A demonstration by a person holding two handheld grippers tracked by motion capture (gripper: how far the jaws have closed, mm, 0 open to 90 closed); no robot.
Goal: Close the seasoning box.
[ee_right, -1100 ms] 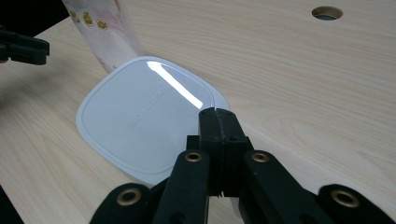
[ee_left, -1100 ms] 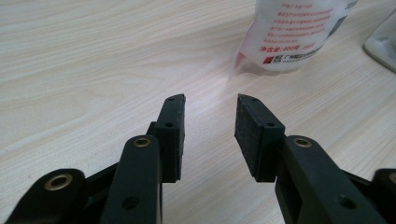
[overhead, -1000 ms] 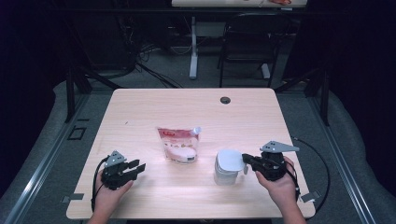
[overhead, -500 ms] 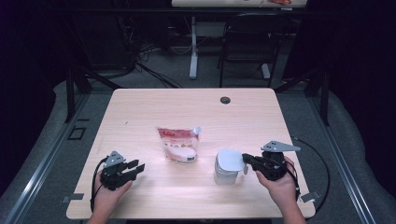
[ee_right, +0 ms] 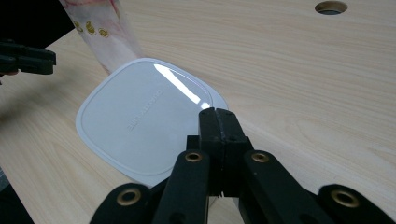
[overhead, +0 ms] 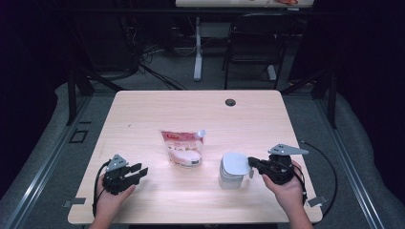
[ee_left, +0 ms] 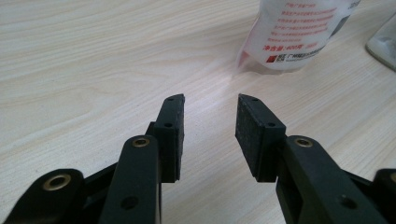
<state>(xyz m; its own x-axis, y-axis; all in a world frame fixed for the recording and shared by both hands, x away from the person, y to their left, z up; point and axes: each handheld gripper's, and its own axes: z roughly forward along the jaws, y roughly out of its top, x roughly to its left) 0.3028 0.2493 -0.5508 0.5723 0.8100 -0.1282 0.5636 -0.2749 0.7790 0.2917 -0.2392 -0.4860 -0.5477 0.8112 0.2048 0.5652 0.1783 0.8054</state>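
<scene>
2 hand-held grippers rest low on a pale wooden table, with a container and a pouch between them.

The right gripper has its jaws pressed together, tips over the near edge of the white square plastic lid on a translucent white container; whether they pinch the lid's rim cannot be told. Just beyond the lid from this gripper stands a white-and-pink spouted plastic pouch, close beside the container. The left gripper holds its jaws spread with nothing between them, and bare wood lies ahead of its tips up to the pouch. Far past the right gripper, a round cable hole sits near the table's back edge, with open tabletop before it.
</scene>
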